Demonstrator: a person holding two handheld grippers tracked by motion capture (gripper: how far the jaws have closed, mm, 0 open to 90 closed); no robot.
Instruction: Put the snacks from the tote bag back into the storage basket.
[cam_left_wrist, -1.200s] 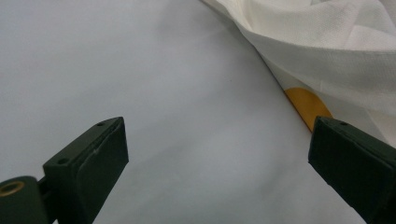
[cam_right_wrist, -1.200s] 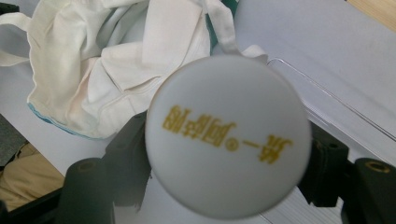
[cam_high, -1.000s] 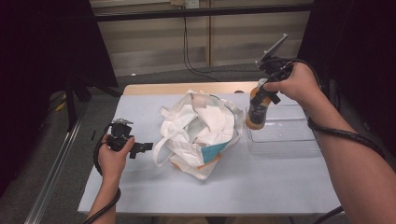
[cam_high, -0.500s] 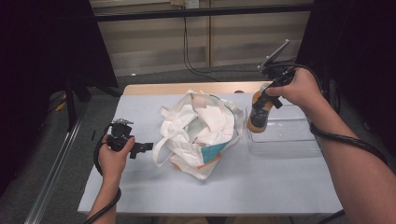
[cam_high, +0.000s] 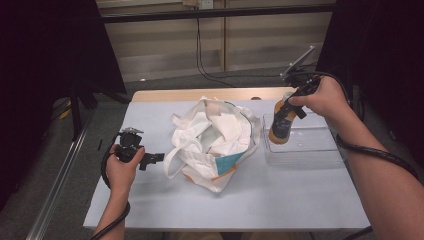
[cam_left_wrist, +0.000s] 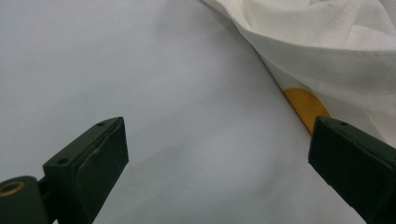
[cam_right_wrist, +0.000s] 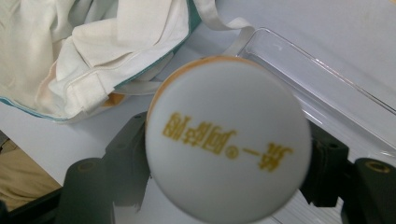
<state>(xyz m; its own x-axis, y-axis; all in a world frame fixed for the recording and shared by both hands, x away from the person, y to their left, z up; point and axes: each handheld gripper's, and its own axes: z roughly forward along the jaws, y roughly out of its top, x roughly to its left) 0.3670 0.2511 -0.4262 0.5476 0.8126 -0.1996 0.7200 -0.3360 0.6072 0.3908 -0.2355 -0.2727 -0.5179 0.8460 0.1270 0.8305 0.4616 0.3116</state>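
Lowered since the earlier frames, the bottle (cam_high: 280, 123) in the right gripper (cam_high: 286, 111) now hangs closer to the clear tray (cam_high: 320, 150), its base over the tray's 9 o'clock end; whether it touches the tray floor cannot be told. Left hand (cam_high: 122, 167) and left gripper (cam_high: 156, 158) lie where they were.

Right gripper: closed on the bottle. High view, the bottle is upright at the 3 o'clock side of the table (cam_high: 150, 200), orange in its lower part, held high on its body by the right hand (cam_high: 325, 97). Right gripper view, the bottle's white cap (cam_right_wrist: 228, 151), printed with yellow characters, faces the camera, with a black jaw pressed against each side of the bottle below it; the clear tray (cam_right_wrist: 327, 88) lies beyond, toward 2 o'clock.

Left gripper: open and empty. Left gripper view, the two black jaws stand wide apart over bare table (cam_left_wrist: 140, 84), with the cloth bag (cam_left_wrist: 336, 51) at 1 o'clock, near but apart from the jaws. High view, it rests low at the table's 9 o'clock side, pointing toward 3 o'clock, just short of the bag's looped handle (cam_high: 172, 162).

Cloth bag (cam_high: 215, 140): white with teal and orange patches, crumpled at table centre, between the two grippers and just beside the tray.
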